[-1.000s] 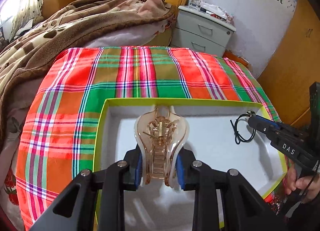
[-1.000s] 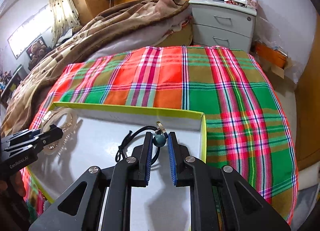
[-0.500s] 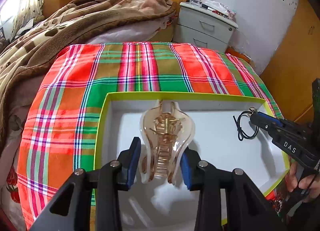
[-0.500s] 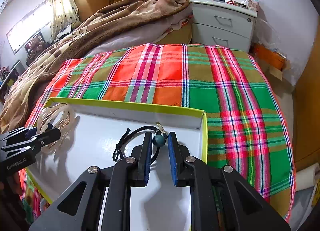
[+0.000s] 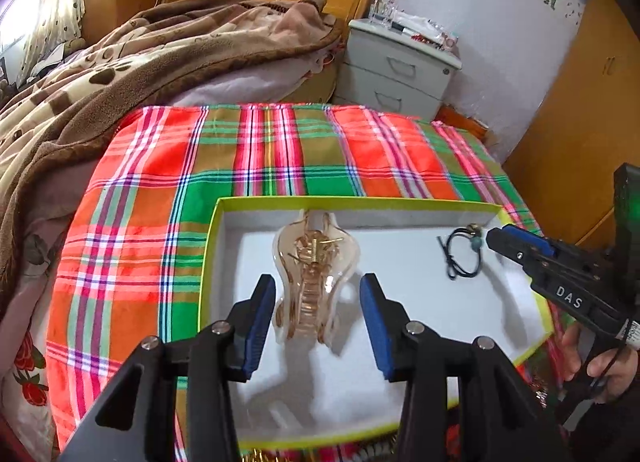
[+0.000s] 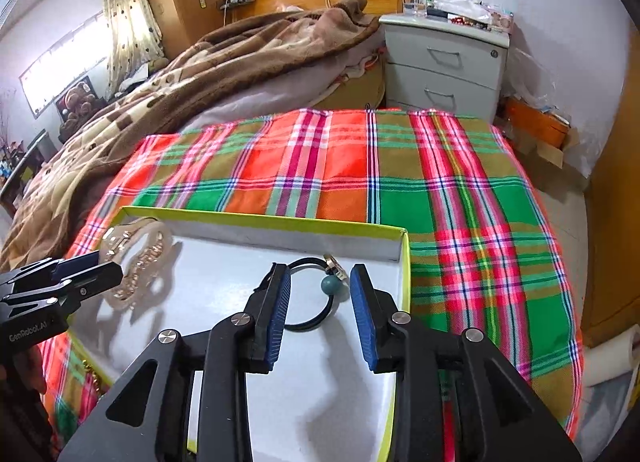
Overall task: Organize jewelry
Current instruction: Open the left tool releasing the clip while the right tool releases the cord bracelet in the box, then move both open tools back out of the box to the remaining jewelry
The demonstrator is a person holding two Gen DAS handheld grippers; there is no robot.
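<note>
Plaid cloth [image 5: 168, 197] covers what seems a table beside the bed [image 6: 224, 61].

We see bare white floor across the middle of the tray [image 5: 400, 205], between the hair claw [image 5: 314, 282] toward its left edge and the black hair tie [image 6: 316, 294] near its far right corner. The raised rim walls both in. Beyond the far edge, the plaid cloth [image 6: 340, 169] lies bare.

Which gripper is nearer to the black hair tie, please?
Right. The right gripper is open around the black hair tie; the left gripper straddles the hair claw across the box.
</note>
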